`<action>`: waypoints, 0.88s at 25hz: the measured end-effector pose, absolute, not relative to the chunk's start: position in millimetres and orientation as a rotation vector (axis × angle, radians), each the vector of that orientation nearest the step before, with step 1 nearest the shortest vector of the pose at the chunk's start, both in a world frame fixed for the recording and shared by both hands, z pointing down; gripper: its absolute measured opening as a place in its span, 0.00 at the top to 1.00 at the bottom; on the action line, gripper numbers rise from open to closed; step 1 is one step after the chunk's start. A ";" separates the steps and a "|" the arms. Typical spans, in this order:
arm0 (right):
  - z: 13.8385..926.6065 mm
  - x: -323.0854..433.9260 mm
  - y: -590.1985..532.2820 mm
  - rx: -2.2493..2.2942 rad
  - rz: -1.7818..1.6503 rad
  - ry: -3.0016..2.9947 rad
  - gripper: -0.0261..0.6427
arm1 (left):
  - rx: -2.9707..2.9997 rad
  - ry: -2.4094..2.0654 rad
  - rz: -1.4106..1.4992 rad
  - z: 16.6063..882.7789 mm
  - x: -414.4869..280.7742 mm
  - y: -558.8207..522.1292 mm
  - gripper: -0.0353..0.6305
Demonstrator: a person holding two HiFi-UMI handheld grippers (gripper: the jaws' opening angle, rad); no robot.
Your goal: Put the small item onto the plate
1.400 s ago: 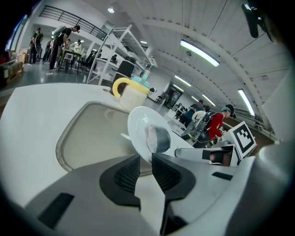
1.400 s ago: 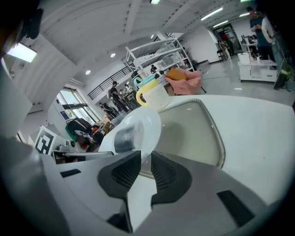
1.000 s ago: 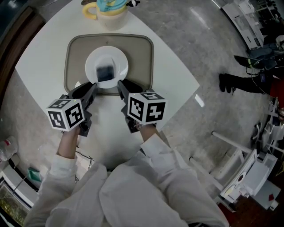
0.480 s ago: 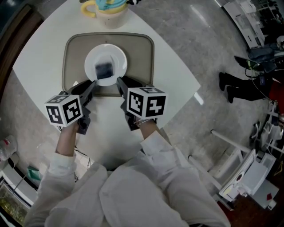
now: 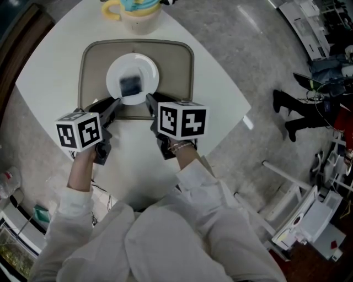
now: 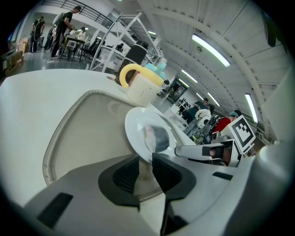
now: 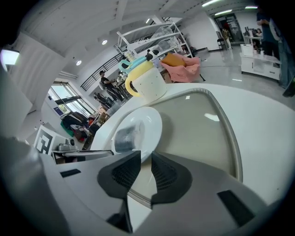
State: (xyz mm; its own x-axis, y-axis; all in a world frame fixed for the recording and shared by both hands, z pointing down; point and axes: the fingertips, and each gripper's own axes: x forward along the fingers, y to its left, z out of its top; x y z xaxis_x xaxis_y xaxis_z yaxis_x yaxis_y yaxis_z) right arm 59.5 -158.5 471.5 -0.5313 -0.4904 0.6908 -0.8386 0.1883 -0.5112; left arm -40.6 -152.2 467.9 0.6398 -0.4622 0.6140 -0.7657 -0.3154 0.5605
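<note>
Two grippers, head view: left gripper (image 5: 115, 102) and right gripper (image 5: 149, 100) are hovering side by side over the near edge of the tray (image 5: 182, 66). Tips are pointing at the plate (image 5: 145, 68), v. close to its near rim; can't tell if touching.
Small item, head view: small item (image 5: 130, 86) is lying on the plate, roughly centred, apart from both grippers.
Surroundings, head view: tray is sitting on the white bench (image 5: 220, 93); mug (image 5: 135, 14) is standing beyond the tray's far edge, well apart.
Left gripper view: jaws are standing a little apart w/ nothing btwn them, only tray showing thru the gap, so released. Plate rim is sitting just beyond the tips; item is resting further in on the plate.
Right gripper view: jaws are likewise standing slightly parted, empty and released. Plate rim is lying just past the tips, item sitting left of the jaw line.
Step in hand (judgement): placing is looking done; what's left is prob. clearing out.
Doing it well: pulling both grippers straight back toward the body w/o dipping, so tips aren't catching the plate rim or tray lip. Jaws aren't needing to close. Going slow near the rim is paying off, since a nudge could be sliding the plate and shifting the item.
Risk: plate is looking light on a smooth tray, so a sideways sweep is the thing to be avoiding.
</note>
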 end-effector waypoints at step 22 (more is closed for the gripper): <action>485.9 56.2 -162.2 1.282 1.217 -1.976 0.84 | 1.897 -1.023 0.514 485.1 -48.2 -159.6 0.83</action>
